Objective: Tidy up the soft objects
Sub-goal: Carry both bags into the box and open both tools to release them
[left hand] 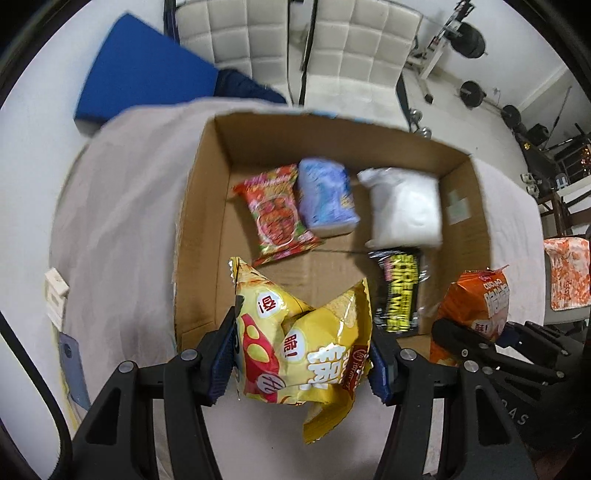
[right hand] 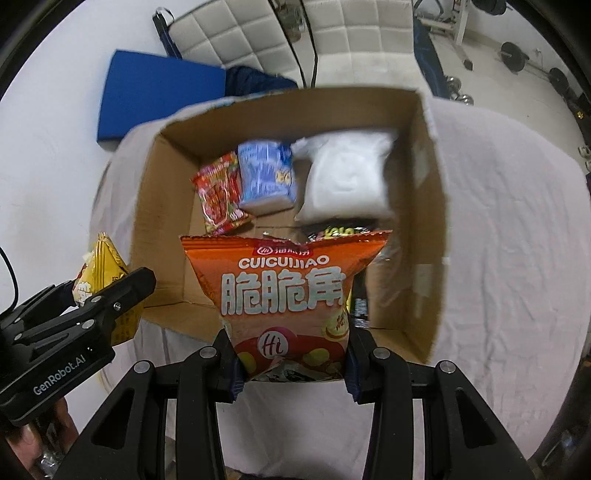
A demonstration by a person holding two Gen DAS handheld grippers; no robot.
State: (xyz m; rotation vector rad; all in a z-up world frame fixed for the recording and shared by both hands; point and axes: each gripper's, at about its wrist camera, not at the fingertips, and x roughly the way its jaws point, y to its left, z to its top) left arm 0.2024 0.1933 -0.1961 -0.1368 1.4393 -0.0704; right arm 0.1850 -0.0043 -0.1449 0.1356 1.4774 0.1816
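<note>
— At the bottom centre of the left wrist view, what's the left gripper (left hand: 301, 363) doing?

— Its blue-padded fingers (left hand: 224, 360) are clamped on a crumpled yellow snack bag (left hand: 301, 343), one pad on each side. The bag hangs in front of the near edge of the open cardboard box (left hand: 199, 221), which fills the middle of the frame.

— And the other hand?

— Low in the middle of the right wrist view, the right gripper (right hand: 293, 373) is squeezed onto the bottom of an orange snack bag (right hand: 286, 295) lettered CUICUIJIAO, held upright with its top edge up. That bag covers the near part of the box's opening. In the left wrist view the same pair shows at the lower right of the frame.

— What lies inside the box?

— Toward the top of the opening, a red snack packet (left hand: 277, 214) on the left, a blue tissue pack (left hand: 327, 197) touching its right side, and a white soft bag (left hand: 404, 208) further right. Below the white one lies a black packet with yellow lettering (left hand: 400, 291), near the right wall.

— What's under the box?

— A pale cloth-covered table (right hand: 517, 221). Beyond it, at the upper left of both frames, there's a blue mat (left hand: 144, 70), and white quilted chairs (left hand: 236, 33) across the top
</note>
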